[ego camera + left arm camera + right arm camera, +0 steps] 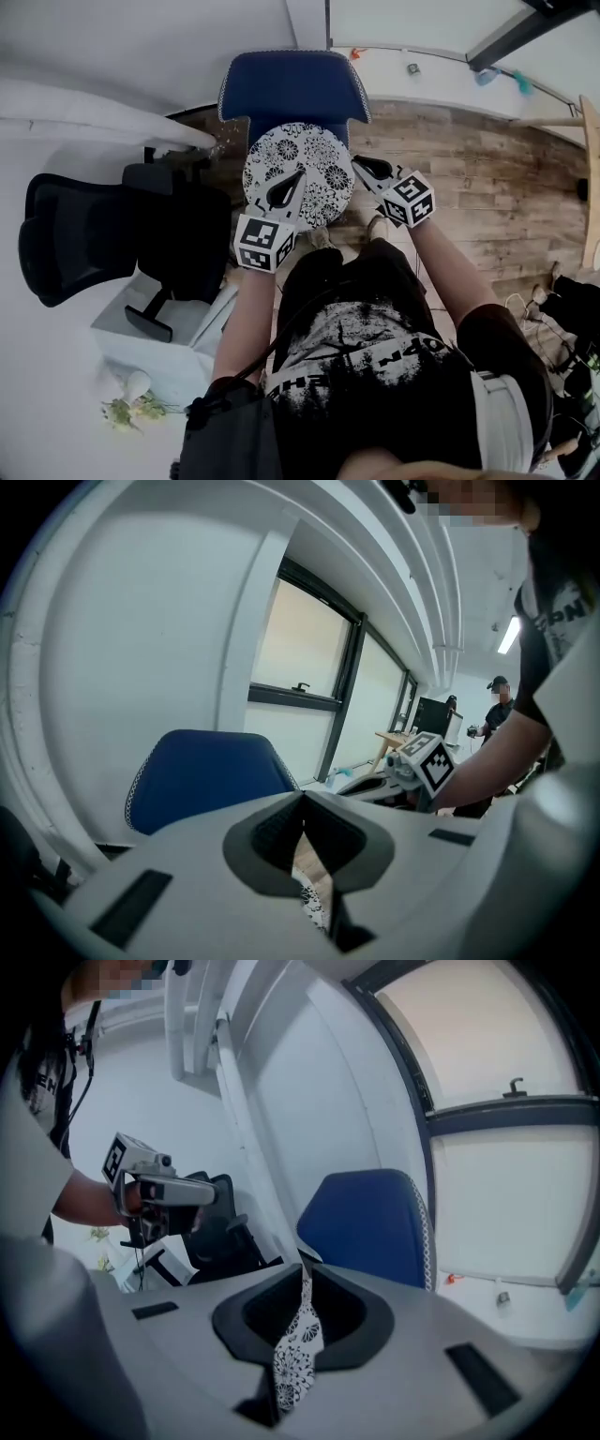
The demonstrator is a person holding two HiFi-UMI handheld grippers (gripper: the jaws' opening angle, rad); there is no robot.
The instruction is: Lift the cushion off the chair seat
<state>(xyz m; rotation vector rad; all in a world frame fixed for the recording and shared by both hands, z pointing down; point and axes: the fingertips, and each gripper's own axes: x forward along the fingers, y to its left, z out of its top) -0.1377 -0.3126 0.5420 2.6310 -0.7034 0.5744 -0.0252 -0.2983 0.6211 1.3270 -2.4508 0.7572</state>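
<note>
From the head view I count one cushion (pixel 319 155), two chairs and two tongs. The cushion is round, white with a dense black floral print, and its flat face is turned up towards me. It sits over the front of the blue chair (pixel 292 84), between that chair's back and the person's knees. I cannot tell whether it touches the seat. The left tongs (pixel 302 174) reach in over its near-left edge and the right tongs (pixel 358 164) meet its right edge. A black office chair (pixel 84 234) stands well off to the left, and a wood floor (pixel 487 178) runs to the right.

In the left gripper view, the jaws are drawn together at their tips. A sliver of the patterned fabric (pixel 317 907) is caught between them lower down, so I read them as closed on the cushion's edge. The blue chair's back (pixel 206 771) rises just behind.

In the right gripper view, the jaws are pressed tight on a fold of the same black-and-white fabric (pixel 298 1354), which hangs down out of the gap. One blue chair back (pixel 366 1222) stands beyond, and the black chair (pixel 220 1232) is to its left.
</note>
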